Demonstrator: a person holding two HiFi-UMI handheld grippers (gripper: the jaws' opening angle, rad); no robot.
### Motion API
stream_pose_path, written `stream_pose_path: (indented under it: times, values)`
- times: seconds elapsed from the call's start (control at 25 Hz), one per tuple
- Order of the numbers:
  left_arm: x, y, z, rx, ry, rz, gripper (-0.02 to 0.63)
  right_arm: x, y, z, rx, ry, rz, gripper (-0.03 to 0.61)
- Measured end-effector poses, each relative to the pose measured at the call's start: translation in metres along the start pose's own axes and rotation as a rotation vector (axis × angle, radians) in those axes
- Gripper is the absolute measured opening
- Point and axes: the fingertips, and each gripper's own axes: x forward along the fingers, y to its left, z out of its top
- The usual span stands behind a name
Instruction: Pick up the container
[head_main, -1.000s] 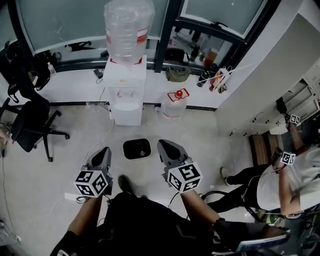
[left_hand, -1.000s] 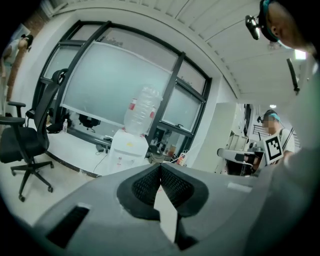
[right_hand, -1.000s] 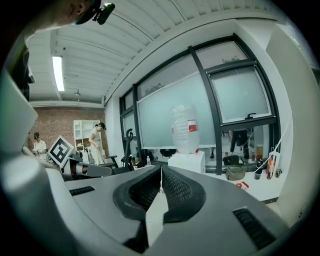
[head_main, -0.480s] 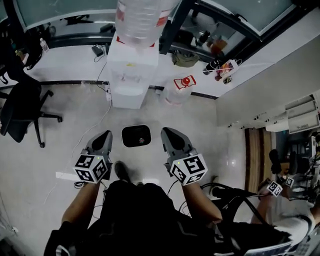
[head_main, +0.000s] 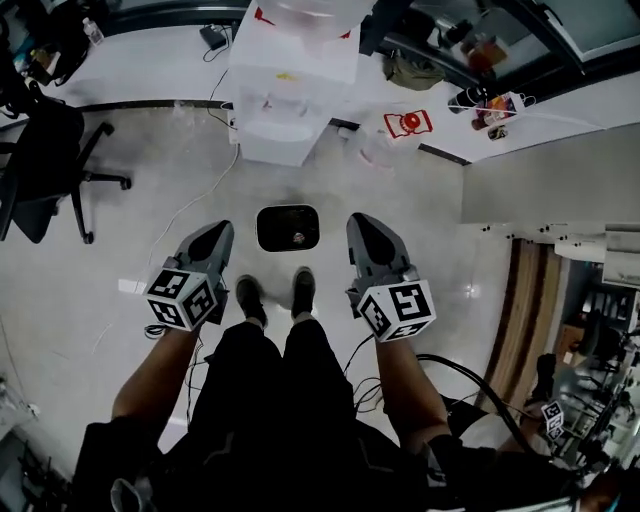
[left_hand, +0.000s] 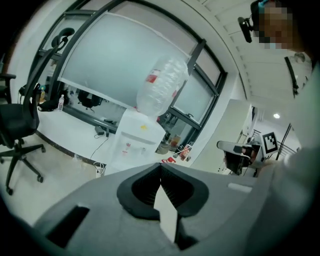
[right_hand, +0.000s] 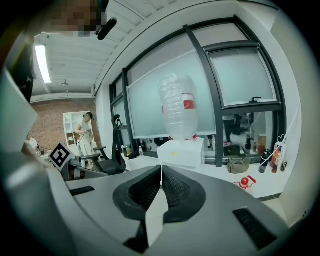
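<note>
A small black container (head_main: 288, 227) with a rounded rim stands on the pale floor, just ahead of the person's shoes (head_main: 250, 298). Something small lies inside it. My left gripper (head_main: 218, 233) hangs to its left and my right gripper (head_main: 362, 224) to its right, both above the floor and apart from it. Both point forward with jaws shut and nothing between them. In the left gripper view the left gripper (left_hand: 160, 165) hides the container. The right gripper (right_hand: 161, 167) does the same in the right gripper view.
A white water dispenser (head_main: 290, 90) with a large clear bottle (right_hand: 178, 107) stands beyond the container. A jug with a red cap (head_main: 405, 125) sits right of it. A black office chair (head_main: 50, 160) is at the far left. Cables trail across the floor.
The head view has tipped further down: the dispenser has slid toward the top edge and the shoes now show. Both grippers stay shut either side of the container.
</note>
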Motion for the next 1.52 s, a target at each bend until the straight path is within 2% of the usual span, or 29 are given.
stream_pose_path:
  times: [0.24, 0.44, 0.64, 0.84, 1.0, 1.12, 1.32, 1.52]
  values:
    - [0.043, 0.039, -0.056, -0.07, 0.052, 0.085, 0.009, 0.034, -0.027, -0.04, 0.005, 0.048, 0.071, 0.009]
    - [0.074, 0.073, -0.114, -0.058, 0.13, 0.132, 0.009, 0.062, -0.038, -0.083, -0.018, 0.093, 0.122, 0.009]
    - [0.097, 0.116, -0.187, -0.188, 0.159, 0.217, 0.009, 0.084, -0.043, -0.128, -0.026, 0.152, 0.181, 0.009]
    - [0.129, 0.158, -0.257, -0.163, 0.249, 0.257, 0.009, 0.107, -0.033, -0.168, 0.0, 0.173, 0.236, 0.009]
    - [0.143, 0.192, -0.299, -0.27, 0.216, 0.345, 0.009, 0.119, -0.032, -0.2, -0.009, 0.208, 0.284, 0.009]
    - [0.154, 0.211, -0.338, -0.3, 0.249, 0.353, 0.009, 0.127, -0.035, -0.221, -0.011, 0.231, 0.315, 0.009]
    - [0.167, 0.242, -0.397, -0.465, 0.269, 0.384, 0.009, 0.142, -0.033, -0.253, -0.026, 0.244, 0.414, 0.009]
    - [0.182, 0.262, -0.436, -0.492, 0.296, 0.376, 0.009, 0.16, -0.034, -0.294, -0.054, 0.243, 0.445, 0.009]
